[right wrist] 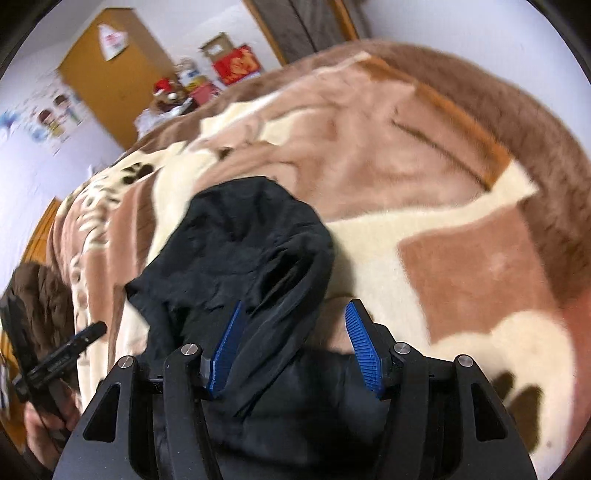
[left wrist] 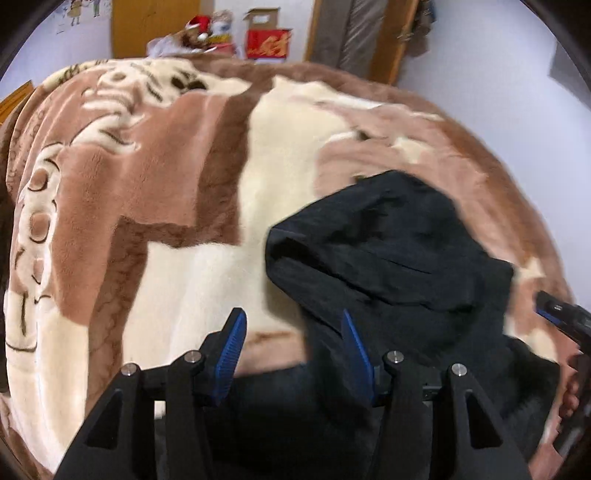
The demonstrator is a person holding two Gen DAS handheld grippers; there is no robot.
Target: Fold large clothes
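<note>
Standing spread, the left claw [left wrist: 293, 332] shows bare blue ribbed pads [left wrist: 232, 347] with nothing pinched between them; the plush blanket is visible through the gap, and its right pad sits against the edge of the crumpled black fabric garment [left wrist: 391, 258]. The right claw [right wrist: 295, 328] is likewise spread, and a fold of the same black garment [right wrist: 251, 243] runs up through the gap between its pads, though whether the pads press on the cloth cannot be told. The garment lies bunched in a heap on the bed, on a plush blanket patterned in brown, pink-tan and cream [left wrist: 166, 206], close in front of both claws. In the left wrist view the right claw's tip [left wrist: 554, 314] shows at the right edge beside the heap. Beyond the bed's far edge stand a red printed cardboard box [left wrist: 267, 44] and a wooden door [left wrist: 153, 26].
</note>
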